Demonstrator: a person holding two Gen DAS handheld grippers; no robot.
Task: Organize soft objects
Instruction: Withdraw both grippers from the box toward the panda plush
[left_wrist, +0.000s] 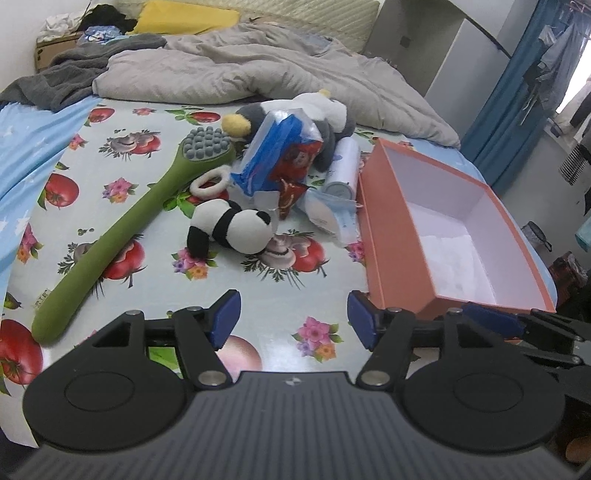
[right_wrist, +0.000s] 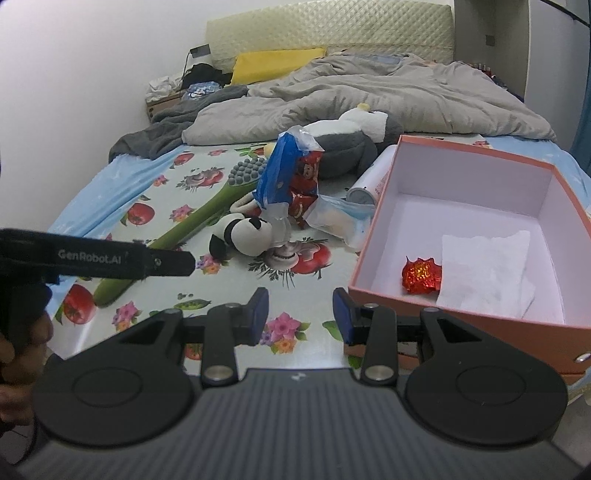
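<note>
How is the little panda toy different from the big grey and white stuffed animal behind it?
The panda toy is black and white; the grey and white plush is mostly grey with a white front. The panda looks much smaller. The panda lies out in the open on the fruit-print cloth, while the plush sits farther back, partly hidden behind the blue snack bag. Both are soft toys, still outside the pink box.

Fuzzy plush panda (left_wrist: 231, 230), glossy printed oilcloth sheet (left_wrist: 155, 206), matt cardboard box (left_wrist: 391, 236), crinkled red foil wrapper (right_wrist: 421, 275), matt rubbery green massager (left_wrist: 122, 236), rumpled grey cloth quilt (left_wrist: 229, 70)
</note>
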